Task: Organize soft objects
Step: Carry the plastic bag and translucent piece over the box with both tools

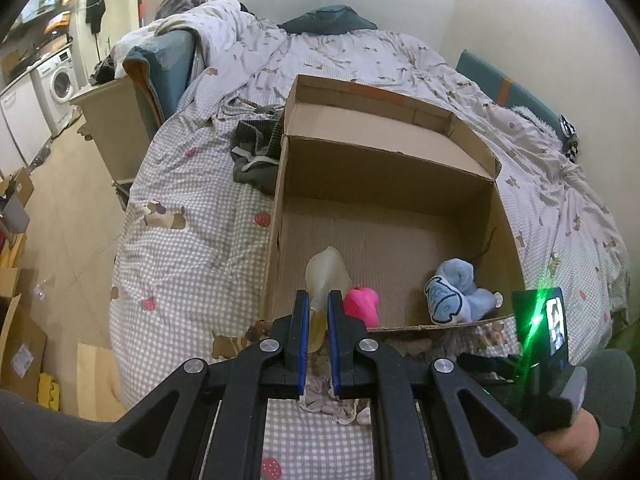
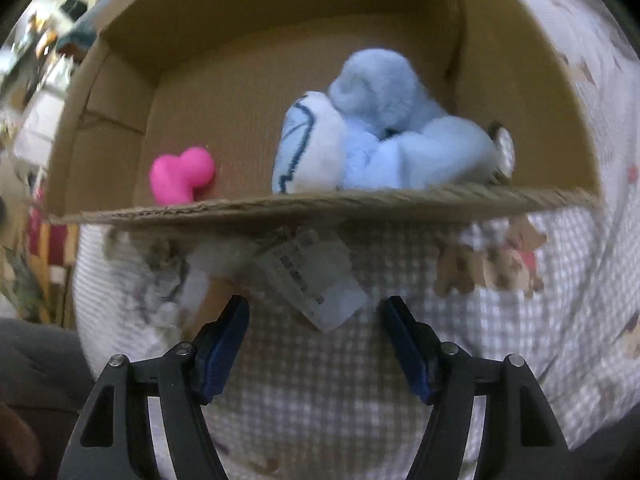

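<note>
An open cardboard box [image 1: 400,152] lies on the bed. Inside it sit a pink soft toy [image 1: 362,306] and a light blue plush [image 1: 456,288]; both also show in the right wrist view, the pink toy [image 2: 182,176] at the left and the blue plush [image 2: 380,132] at the right. My left gripper [image 1: 319,300] is shut on a pale yellowish soft object [image 1: 326,272], held over the box's near edge. My right gripper [image 2: 316,304] is open and empty, just in front of the box's near wall [image 2: 320,204], above a paper tag [image 2: 312,280] on the bedsheet.
The bed has a checked sheet [image 1: 192,248] and a rumpled duvet [image 1: 320,56]. A dark garment [image 1: 256,148] lies left of the box. A small lacy cloth [image 1: 332,400] lies under my left gripper. A washing machine [image 1: 60,80] and cardboard boxes [image 1: 20,344] stand on the floor at left.
</note>
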### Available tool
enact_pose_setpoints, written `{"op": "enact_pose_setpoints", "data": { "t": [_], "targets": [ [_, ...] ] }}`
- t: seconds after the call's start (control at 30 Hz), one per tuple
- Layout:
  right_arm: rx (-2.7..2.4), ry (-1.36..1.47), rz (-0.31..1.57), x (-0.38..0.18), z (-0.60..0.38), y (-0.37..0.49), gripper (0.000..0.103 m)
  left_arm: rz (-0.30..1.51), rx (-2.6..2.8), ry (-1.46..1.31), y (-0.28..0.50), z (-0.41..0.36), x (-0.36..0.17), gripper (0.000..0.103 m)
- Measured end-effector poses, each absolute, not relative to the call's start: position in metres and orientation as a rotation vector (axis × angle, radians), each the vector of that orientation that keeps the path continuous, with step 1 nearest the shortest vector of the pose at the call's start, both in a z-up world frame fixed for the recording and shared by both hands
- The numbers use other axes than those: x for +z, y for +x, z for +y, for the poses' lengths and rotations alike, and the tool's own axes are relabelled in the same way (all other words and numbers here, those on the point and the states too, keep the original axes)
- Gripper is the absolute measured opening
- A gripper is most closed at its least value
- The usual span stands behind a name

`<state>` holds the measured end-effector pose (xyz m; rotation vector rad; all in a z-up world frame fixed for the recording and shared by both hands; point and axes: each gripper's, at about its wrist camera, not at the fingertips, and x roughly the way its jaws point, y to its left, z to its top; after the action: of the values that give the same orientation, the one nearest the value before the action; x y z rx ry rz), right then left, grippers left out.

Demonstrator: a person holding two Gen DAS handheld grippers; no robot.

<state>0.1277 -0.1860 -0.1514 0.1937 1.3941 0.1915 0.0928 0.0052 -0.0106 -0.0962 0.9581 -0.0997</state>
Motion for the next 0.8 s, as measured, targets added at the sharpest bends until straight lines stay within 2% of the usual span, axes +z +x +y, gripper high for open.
{"op": "enact_pose_setpoints", "data": {
  "t": [0.13,0.2,0.33,0.4,0.8],
  "targets": [
    [0.186,0.084,1.336,-0.146,-0.171,0.128,0.072,0.960,-0.099,-0.103,0.093,0.005,-0.010,0.008],
    [0.214,0.083,1.323,-0.143,-0.167,0.126,0.041,0.959,-0.099,-0.110,0.093,0.006,-0.009,0.008],
    [0.229,0.070,1.303,-0.134,-0.161,0.115,0.034,0.964,-0.094,-0.120,0.094,0.008,-0.009,0.008],
    [0.240,0.085,1.286,-0.124,-0.162,0.105,0.026,0.968,-0.092,-0.125,0.095,0.009,-0.010,0.008],
    [0.315,0.194,1.082,-0.033,-0.206,0.072,0.024,0.956,-0.111,-0.081,0.105,-0.005,-0.012,0.008]
  ]
}}
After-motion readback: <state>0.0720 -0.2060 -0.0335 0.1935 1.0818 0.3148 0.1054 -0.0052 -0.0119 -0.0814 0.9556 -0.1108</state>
